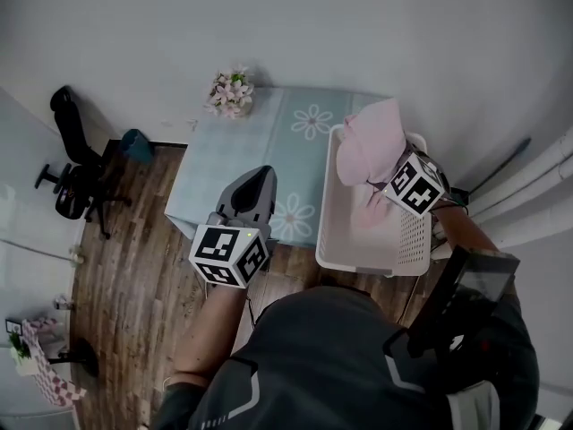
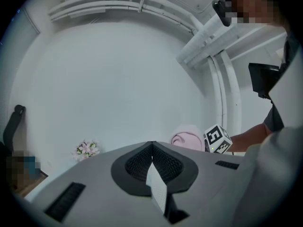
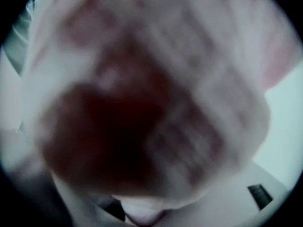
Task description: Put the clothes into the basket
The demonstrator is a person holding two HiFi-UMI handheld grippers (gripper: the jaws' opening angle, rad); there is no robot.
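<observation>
Reading from the left, how did the left gripper (image 2: 151,144) appear?
— Jaws pressed together, nothing between them, by the table's (image 1: 260,137) near edge.
— And at right?
— Right gripper (image 1: 398,179) pinched the pink garment (image 1: 372,141), bunched above the white basket's (image 1: 324,236) far end.

Left gripper (image 1: 258,176): jaws pressed together, nothing between them, pointing roughly level, left forearm (image 1: 210,330) straight behind it. Right gripper (image 1: 405,179): tilted downward, jaws spread wide around a bunched pink garment (image 1: 372,141) that covers the tips; right forearm (image 1: 466,231) angled in behind it.
</observation>
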